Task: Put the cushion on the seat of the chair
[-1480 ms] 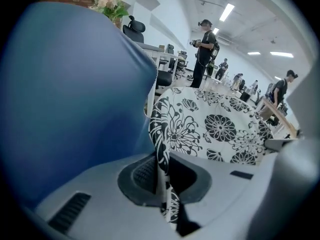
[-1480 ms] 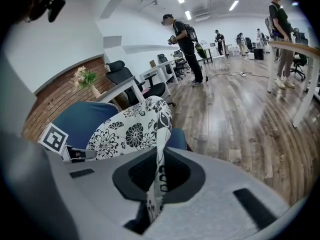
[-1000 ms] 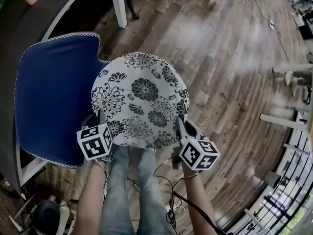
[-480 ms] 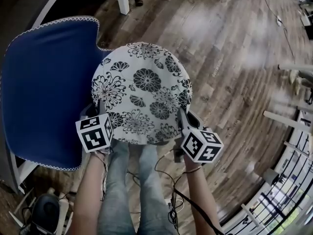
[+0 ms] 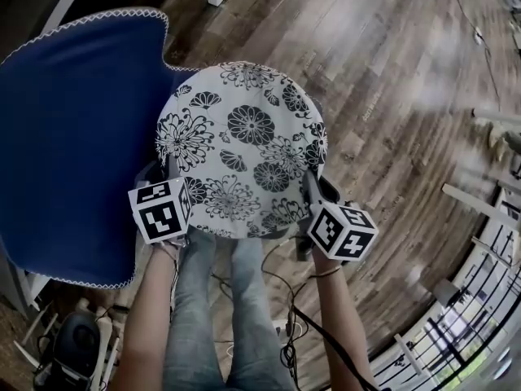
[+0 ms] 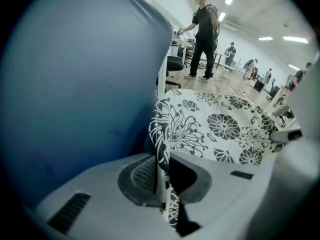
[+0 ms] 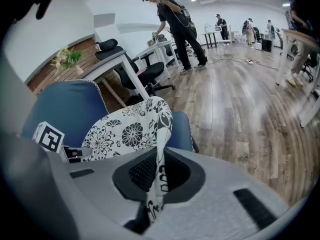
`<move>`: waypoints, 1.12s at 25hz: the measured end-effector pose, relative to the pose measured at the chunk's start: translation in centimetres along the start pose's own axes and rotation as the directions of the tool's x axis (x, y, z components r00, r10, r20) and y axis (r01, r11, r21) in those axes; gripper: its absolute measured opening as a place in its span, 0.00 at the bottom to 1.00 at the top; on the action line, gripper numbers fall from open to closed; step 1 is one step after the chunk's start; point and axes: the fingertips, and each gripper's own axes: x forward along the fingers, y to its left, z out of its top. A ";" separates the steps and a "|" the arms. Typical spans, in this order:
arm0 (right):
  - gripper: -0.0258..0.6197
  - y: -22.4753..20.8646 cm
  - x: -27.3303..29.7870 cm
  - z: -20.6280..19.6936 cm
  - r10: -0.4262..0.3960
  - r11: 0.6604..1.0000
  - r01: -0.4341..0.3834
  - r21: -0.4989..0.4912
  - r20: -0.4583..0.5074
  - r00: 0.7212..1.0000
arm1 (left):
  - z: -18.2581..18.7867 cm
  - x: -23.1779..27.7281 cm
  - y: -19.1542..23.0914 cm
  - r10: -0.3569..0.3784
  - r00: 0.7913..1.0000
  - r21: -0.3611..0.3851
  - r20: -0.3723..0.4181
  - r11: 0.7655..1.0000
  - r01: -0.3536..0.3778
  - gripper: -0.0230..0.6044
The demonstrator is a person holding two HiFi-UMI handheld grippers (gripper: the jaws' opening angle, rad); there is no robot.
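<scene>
A: Tongs, status?

B: Left tongs (image 6: 161,184) clamped on the cushion (image 5: 240,149), hem pinched btwn the pads. Right tongs (image 7: 156,184) same, gripping the near right rim.

A: And the cushion, where's it at?

B: Round, b/w flower print, spread out btwn both tongs, just past the person's legs (image 5: 216,300). Left part overlaps the blue chair (image 5: 73,137) edge, rest over the wood floor (image 5: 391,96). Can't tell if it touches the chair.
</scene>
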 end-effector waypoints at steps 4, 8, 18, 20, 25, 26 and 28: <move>0.06 -0.6 0.8 -0.4 -0.008 1.000 0.008 -0.002 -0.021 1.000 | -0.5 0.8 0.1 0.013 1.000 0.006 -0.016 1.000 -0.013 0.06; 0.06 -1.1 1.4 -0.6 -0.023 1.000 0.023 -0.006 -0.037 0.999 | -0.6 1.6 0.3 0.019 1.000 0.008 -0.025 1.000 -0.019 0.06; 0.07 -2.3 2.5 -1.1 -0.059 0.998 0.059 -0.014 -0.073 0.996 | -1.2 2.9 0.6 0.044 0.998 -0.008 -0.052 0.999 -0.044 0.06; 0.07 -2.4 2.6 -1.1 -0.065 0.998 0.064 -0.016 -0.077 0.995 | -1.2 3.2 0.7 0.045 0.998 -0.012 -0.055 0.999 -0.045 0.06; 0.08 -2.6 3.0 -1.5 -0.081 0.997 0.080 -0.024 -0.079 0.994 | -1.4 3.6 1.0 0.045 0.998 -0.021 -0.053 0.999 -0.046 0.06; 0.09 -2.7 3.0 -1.5 -0.086 0.996 0.085 -0.025 -0.078 0.993 | -1.5 3.7 0.9 0.044 0.998 -0.021 -0.054 0.999 -0.045 0.06; 0.10 -3.1 3.1 -1.5 -0.097 0.995 0.096 -0.028 -0.076 0.992 | -1.5 3.9 0.8 0.040 0.998 -0.019 -0.056 0.999 -0.041 0.06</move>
